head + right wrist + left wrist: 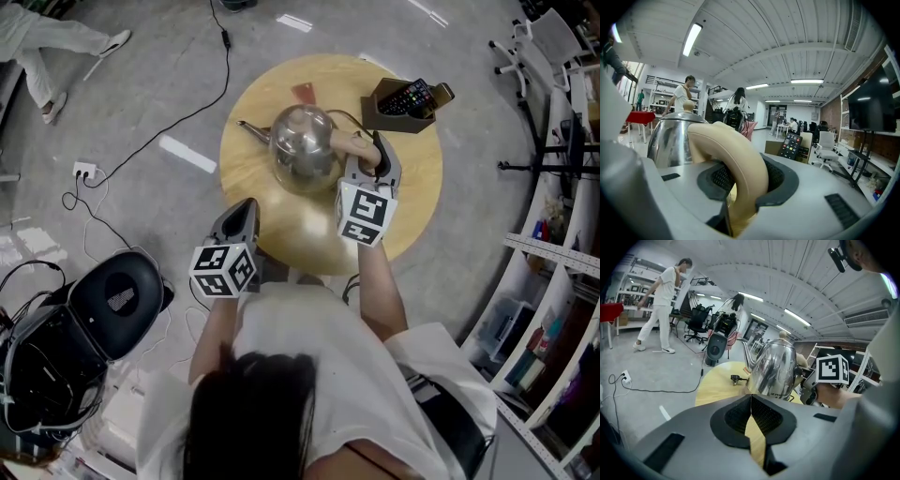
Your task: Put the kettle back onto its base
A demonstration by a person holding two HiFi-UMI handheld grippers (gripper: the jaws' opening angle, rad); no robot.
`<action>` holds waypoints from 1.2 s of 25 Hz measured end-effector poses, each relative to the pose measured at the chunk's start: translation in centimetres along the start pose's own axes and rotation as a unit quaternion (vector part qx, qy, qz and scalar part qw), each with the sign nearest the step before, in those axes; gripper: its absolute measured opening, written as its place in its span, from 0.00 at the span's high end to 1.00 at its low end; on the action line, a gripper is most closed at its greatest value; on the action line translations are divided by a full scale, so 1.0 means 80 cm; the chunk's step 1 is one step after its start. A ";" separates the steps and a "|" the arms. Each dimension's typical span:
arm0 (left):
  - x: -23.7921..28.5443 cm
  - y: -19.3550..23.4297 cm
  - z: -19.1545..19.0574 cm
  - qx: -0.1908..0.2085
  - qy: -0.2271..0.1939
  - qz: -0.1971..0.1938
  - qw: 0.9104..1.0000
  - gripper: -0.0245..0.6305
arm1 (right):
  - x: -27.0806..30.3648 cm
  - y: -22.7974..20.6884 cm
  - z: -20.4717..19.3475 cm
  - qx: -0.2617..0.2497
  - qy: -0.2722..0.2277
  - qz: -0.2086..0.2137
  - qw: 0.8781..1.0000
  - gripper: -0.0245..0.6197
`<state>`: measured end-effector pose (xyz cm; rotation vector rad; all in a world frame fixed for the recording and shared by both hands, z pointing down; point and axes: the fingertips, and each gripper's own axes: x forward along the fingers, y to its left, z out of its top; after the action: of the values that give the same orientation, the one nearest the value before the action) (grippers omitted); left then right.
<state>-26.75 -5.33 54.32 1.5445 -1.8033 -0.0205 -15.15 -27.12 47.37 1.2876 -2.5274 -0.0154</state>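
A shiny steel kettle (303, 145) with a thin spout and a beige handle (354, 142) stands at the middle of the round wooden table (412, 187). My right gripper (372, 155) is shut on that handle, which arches between its pads in the right gripper view as the handle (736, 159) inside the right gripper (740, 176). The kettle body (670, 136) shows just left of it. My left gripper (247, 208) hovers over the table's near left edge, shut and holding nothing; from the left gripper (751, 398) the kettle (776, 369) stands ahead. No base shows beside the kettle.
A brown box holding a remote control (405, 101) sits at the table's far right, a small reddish card (303, 93) behind the kettle, a black plug (736, 378) on the tabletop. A black chair (112, 300), floor cables, a socket strip (84, 171) lie left; white shelves (553, 281) right.
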 end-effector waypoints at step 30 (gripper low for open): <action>0.001 0.004 -0.011 0.008 0.008 0.008 1.000 0.92 | -0.001 0.005 -0.015 -0.008 -0.017 0.017 1.000 0.76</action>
<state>-26.54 -4.92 55.10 1.5374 -1.8077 0.0128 -15.14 -26.66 48.56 1.2492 -2.5708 -0.0507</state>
